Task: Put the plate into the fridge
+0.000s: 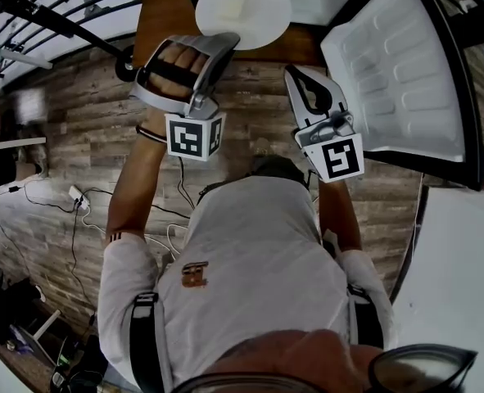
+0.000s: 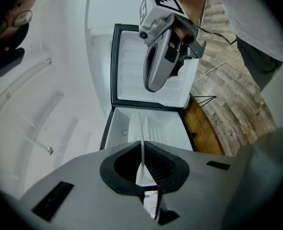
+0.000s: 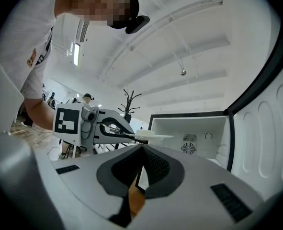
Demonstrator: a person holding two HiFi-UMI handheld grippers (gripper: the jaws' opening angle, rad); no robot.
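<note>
**A:** Where is the plate sitting right now?

**B:** The left claw is pinching the white plate by its near rim, with the jaws pressed onto the thin edge. The plate is sticking out flat ahead of the tips, facing the open fridge.

**A:** And the other claw?

**B:** The right claw is hanging just beside the left one, jaws pressed together and carrying nothing.

**A:** How is that plate going to handle?

**B:** I'm judging it stiff and light, smooth enough to slide, and likely to chip if it is knocked. It is hanging from one edge, so it is levering against the pads, and a bump on the far rim could twist it loose. The rim is the only sensible hold, though a deeper bite would be steadier.

**A:** Is anything standing in the way?

**B:** The fridge door is standing wide open, off to the right of the right claw. A wooden surface is lying left of the left claw. The compartment ahead is showing only a fan grille on its back wall. The frame edges are what I'm watching.
</note>
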